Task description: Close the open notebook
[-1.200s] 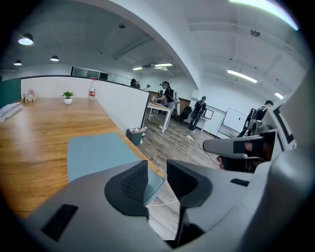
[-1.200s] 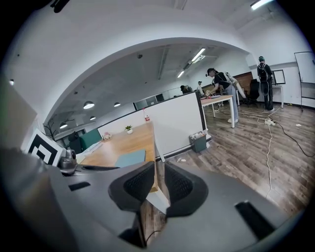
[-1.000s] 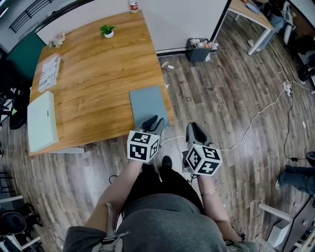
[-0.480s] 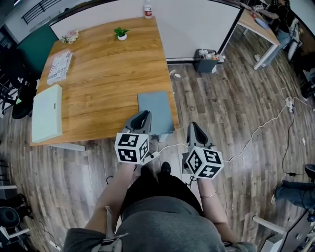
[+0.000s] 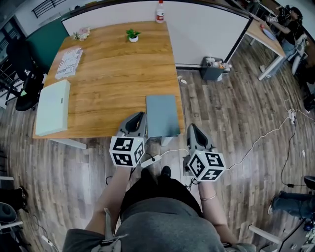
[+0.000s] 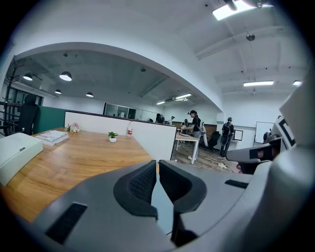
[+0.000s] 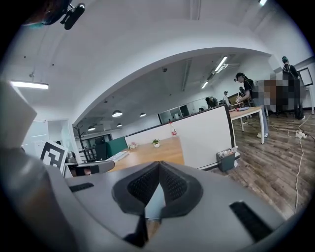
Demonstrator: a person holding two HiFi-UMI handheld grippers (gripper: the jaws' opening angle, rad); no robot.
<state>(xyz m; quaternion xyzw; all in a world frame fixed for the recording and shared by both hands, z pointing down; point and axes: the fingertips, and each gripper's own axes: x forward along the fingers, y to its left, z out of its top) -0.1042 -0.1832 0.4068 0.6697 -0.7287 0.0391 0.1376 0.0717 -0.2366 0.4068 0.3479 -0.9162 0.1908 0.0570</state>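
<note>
The grey-blue notebook [image 5: 162, 115] lies shut and flat at the near right corner of the wooden table [image 5: 113, 78]. My left gripper [image 5: 139, 117] hovers at the table's near edge, just left of the notebook and apart from it. Its jaws are shut with nothing between them [image 6: 157, 165]. Beyond its fingers a strip of the notebook's cover [image 6: 162, 206] shows. My right gripper [image 5: 191, 129] hangs over the floor to the right of the table corner, short of the notebook. It is also shut and empty [image 7: 159, 165].
On the table sit a pale green box [image 5: 51, 107] at the left edge, a magazine [image 5: 69, 63], a small potted plant [image 5: 133, 35] and a bottle [image 5: 160, 12] at the far edge. A bin [image 5: 214, 68] and a white cable [image 5: 256, 142] are on the floor to the right.
Both grippers' jaws have closed from open. Both have lifted and drawn back a little from the notebook, the left one sliding leftward off its near edge.
</note>
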